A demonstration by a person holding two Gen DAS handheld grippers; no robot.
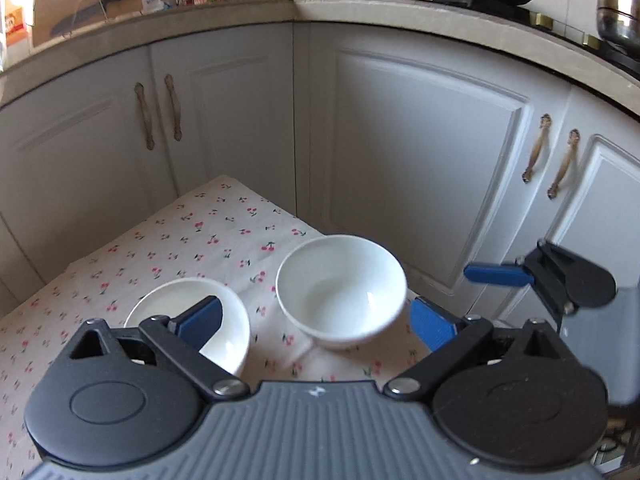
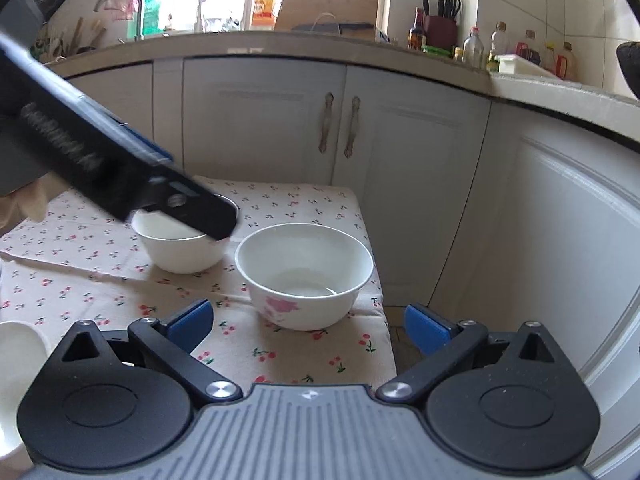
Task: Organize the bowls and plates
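The left gripper gapes wide over a cherry-print cloth. Between its blue fingers, at twelve o'clock, sits an empty, glossy white flowered bowl; a plain bowl at ten. The right gripper is equally spread.

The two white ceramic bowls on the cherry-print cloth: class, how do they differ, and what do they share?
The larger white bowl with the pink flower print is wider than the plain smaller white bowl. The flowered one sits nearer the cloth's edge; the plain one sits further in, under the left gripper. Both stand upright, look empty, and rest on the cherry-print cloth.
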